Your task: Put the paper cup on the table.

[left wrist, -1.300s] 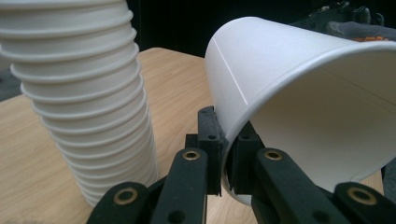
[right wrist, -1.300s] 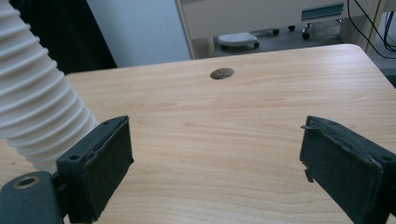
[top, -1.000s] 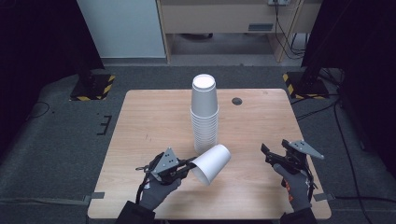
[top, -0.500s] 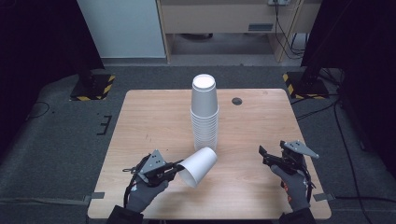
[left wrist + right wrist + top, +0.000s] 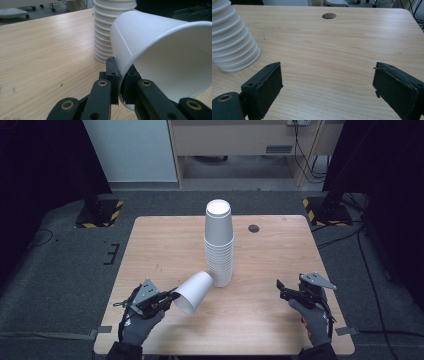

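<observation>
The tall stack of white cups [image 5: 219, 245] stands near the middle of the wooden table [image 5: 165, 245] and is the one upright obstacle. Left of the stack, bare board runs to the table edge; just beside its base on the near left, a single tilted cup [image 5: 194, 291] blocks the way. Right of the stack, bare board reaches the small round hole [image 5: 254, 228] and the near right corner.

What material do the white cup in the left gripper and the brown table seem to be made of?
White tilted cup: probably matte paper, given its side seam and rolled rim, though thin plastic is possible. Light brown table: wood or wood-look laminate, with printed-looking grain and a smooth, low sheen.
</observation>
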The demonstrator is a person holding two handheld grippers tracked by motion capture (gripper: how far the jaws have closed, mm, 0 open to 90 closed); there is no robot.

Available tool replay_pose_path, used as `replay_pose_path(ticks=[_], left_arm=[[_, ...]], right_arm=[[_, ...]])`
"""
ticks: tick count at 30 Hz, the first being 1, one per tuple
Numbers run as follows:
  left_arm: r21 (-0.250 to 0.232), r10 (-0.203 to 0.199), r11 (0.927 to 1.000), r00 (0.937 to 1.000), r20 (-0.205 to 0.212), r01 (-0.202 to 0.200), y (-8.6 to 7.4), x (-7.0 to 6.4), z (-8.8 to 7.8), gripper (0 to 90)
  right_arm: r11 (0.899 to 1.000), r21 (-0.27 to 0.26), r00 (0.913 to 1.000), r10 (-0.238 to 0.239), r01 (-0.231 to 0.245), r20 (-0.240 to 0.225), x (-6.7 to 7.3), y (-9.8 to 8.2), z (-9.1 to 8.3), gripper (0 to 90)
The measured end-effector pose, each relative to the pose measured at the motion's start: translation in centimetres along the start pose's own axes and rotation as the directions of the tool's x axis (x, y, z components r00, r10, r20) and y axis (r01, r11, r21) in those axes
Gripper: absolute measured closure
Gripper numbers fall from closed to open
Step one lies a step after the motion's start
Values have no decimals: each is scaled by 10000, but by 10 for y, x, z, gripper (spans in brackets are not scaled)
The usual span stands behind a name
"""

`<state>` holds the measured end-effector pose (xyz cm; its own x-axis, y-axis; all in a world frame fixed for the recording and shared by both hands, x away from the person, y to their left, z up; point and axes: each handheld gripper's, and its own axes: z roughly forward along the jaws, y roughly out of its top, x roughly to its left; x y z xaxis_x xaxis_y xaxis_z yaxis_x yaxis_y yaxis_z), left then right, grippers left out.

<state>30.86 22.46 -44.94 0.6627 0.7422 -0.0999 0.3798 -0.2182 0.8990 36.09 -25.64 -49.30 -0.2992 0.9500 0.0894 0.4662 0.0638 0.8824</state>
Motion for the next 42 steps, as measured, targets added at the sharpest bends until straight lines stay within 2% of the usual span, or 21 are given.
replay_pose_path(ticks=[5,10,14,16,20,27,32,33,38,40,42], left_arm=[[-252,-315,9992,9977,-607,300,-1,13,-11,855],[-366,-460,9985,9896,-1360,414,-3,23,-17,855],[-347,-598,9979,9783,-1985,539,-3,32,-21,855],[-229,-530,9985,9697,-2383,489,-2,36,-23,855],[-141,-599,9982,9571,-2834,583,1,45,-26,856],[390,-623,9961,9441,-3238,791,5,60,-32,856],[757,-664,9924,9394,-3364,972,10,69,-40,856],[960,-675,9897,9373,-3420,1063,13,73,-44,856],[1468,-633,9813,9292,-3641,1244,18,82,-51,856],[1711,-620,9763,9289,-3650,1323,20,85,-53,856],[2112,-490,9678,9259,-3746,1367,23,88,-55,857]], right_arm=[[9996,285,9999,-90,86,126,-2,-5,3,90],[9961,756,9982,-481,453,361,-1,-9,10,86],[9852,1434,9937,-1013,935,477,1,-14,16,84],[9790,1692,9909,-1242,1140,512,2,-16,19,79],[9727,1945,9882,-1405,1263,606,4,-21,24,87],[9598,2471,9853,-1552,1332,715,1,-29,31,86],[9539,2687,9842,-1597,1339,768,-1,-32,33,84],[9565,2669,9866,-1435,1181,778,-1,-32,34,84],[9583,2662,9890,-1279,1038,746,-3,-33,34,80],[9582,2664,9895,-1272,1048,684,-4,-33,34,80],[9582,2691,9905,-1198,974,682,-5,-33,34,80]])
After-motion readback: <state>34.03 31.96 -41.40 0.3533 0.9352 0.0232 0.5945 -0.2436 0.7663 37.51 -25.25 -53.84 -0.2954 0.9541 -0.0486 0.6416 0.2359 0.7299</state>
